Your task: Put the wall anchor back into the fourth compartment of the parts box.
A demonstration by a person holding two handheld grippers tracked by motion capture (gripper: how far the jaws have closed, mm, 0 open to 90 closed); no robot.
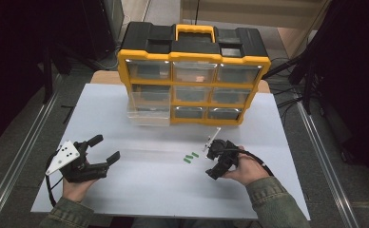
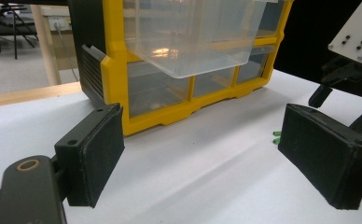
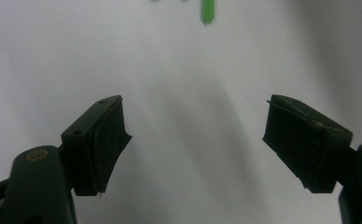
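Right gripper [image 1: 210,160], black two-jaw tool held in the person's right hand [image 1: 243,170], sits low over the white tabletop [image 1: 140,185] with jaws apart and nothing between the pads. Small green plastic pieces [image 1: 190,157] lie on the table just ahead of its jaw tips, apart from them; in the right gripper view one green piece [image 3: 207,11] shows beyond the open jaws, near the top edge. Left gripper [image 1: 107,148], black with a grey three-cornered plate, rests in the left hand [image 1: 76,186], jaws wide apart and empty. Beyond both grippers stands the yellow-and-black plastic drawer organizer [image 1: 192,102]; its clear lower-left drawer [image 1: 147,113] is pulled partway out.
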